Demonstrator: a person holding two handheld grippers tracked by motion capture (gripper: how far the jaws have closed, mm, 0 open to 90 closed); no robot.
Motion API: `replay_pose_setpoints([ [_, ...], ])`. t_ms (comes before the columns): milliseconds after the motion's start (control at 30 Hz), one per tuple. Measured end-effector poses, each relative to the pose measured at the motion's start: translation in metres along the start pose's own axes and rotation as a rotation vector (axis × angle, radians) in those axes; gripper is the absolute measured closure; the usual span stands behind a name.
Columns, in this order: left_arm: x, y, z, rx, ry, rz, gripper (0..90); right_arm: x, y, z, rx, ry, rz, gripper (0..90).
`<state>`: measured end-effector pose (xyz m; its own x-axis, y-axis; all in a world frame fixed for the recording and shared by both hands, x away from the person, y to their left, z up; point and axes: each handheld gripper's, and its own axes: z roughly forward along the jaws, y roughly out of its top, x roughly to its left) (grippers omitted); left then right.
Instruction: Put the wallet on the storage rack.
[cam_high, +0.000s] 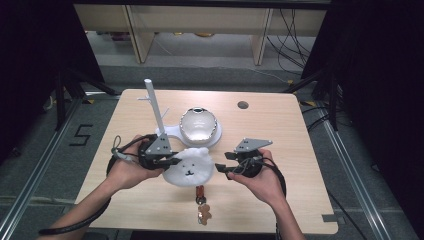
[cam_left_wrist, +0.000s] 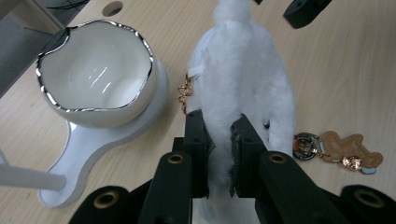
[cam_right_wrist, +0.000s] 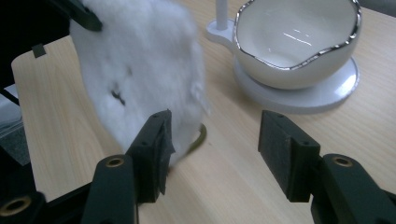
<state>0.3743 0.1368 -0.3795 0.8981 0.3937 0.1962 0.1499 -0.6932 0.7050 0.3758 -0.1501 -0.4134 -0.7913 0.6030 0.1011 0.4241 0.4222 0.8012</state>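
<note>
L gripper (cam_left_wrist: 219, 154) pinching white plush (cam_left_wrist: 245, 79), floor marking "5" (cam_high: 81, 134)

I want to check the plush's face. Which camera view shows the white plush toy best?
The high view: the white plush toy faces up, eyes and mouth clear. The left gripper view shows its fluffy edge pinched by the left gripper. The right gripper view shows it blurred.

Bowl stand (cam_high: 172, 131) blocks behind; front free
</note>
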Motion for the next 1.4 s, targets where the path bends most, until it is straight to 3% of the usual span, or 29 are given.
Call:
replay_pose_setpoints([
  [233,-0.010,0.010,0.009,-0.001,-0.029,0.047,79.2,0.003,0.005,0.013,0.022,0.048,-0.031,45.4],
  [267,-0.010,0.010,0.009,0.007,-0.028,0.058,79.1,0.004,0.005,0.013,0.041,0.053,-0.015,46.1],
  [400,-0.013,0.012,0.009,-0.002,-0.032,0.058,79.1,0.003,0.005,0.015,0.040,0.069,-0.037,49.3],
  [467,-0.014,0.013,0.009,-0.007,-0.031,0.062,79.1,0.004,0.004,0.016,0.045,0.080,-0.020,52.7],
  [567,-0.015,0.014,0.009,-0.010,-0.031,0.066,79.1,0.004,0.005,0.016,0.050,0.107,-0.051,61.1],
  [700,-0.015,0.016,0.008,-0.019,-0.026,0.066,79.0,0.004,0.004,0.014,0.039,0.105,-0.071,71.7],
  [800,-0.014,0.016,0.008,-0.024,-0.024,0.066,78.4,0.005,0.004,0.012,0.023,0.087,-0.052,74.3],
  [933,-0.009,0.014,0.006,-0.068,-0.001,0.028,73.8,0.007,0.005,0.008,0.003,0.067,-0.054,76.6],
  [1033,-0.008,0.013,0.004,-0.094,0.009,0.002,61.9,0.006,0.006,0.007,-0.011,0.056,-0.053,76.9],
  [1067,-0.007,0.012,0.003,-0.105,0.023,-0.010,61.9,0.006,0.006,0.007,-0.011,0.056,-0.053,76.9],
  [1100,-0.006,0.010,0.001,-0.115,0.029,-0.028,55.1,0.006,0.006,0.005,-0.017,0.044,-0.047,77.1],
  [1233,-0.002,-0.002,-0.013,-0.132,0.080,-0.082,46.9,-0.001,0.007,0.003,-0.033,0.011,-0.042,77.1],
  [1333,-0.001,-0.008,-0.019,-0.137,0.091,-0.103,43.6,-0.003,0.008,0.000,-0.040,0.006,-0.024,77.1],
  [1367,0.001,-0.017,-0.025,-0.158,0.103,-0.140,42.8,-0.007,0.009,-0.001,-0.053,-0.004,-0.026,77.1],
  [1400,0.001,-0.017,-0.025,-0.158,0.103,-0.140,42.1,-0.007,0.009,-0.001,-0.053,-0.004,-0.026,77.1],
])
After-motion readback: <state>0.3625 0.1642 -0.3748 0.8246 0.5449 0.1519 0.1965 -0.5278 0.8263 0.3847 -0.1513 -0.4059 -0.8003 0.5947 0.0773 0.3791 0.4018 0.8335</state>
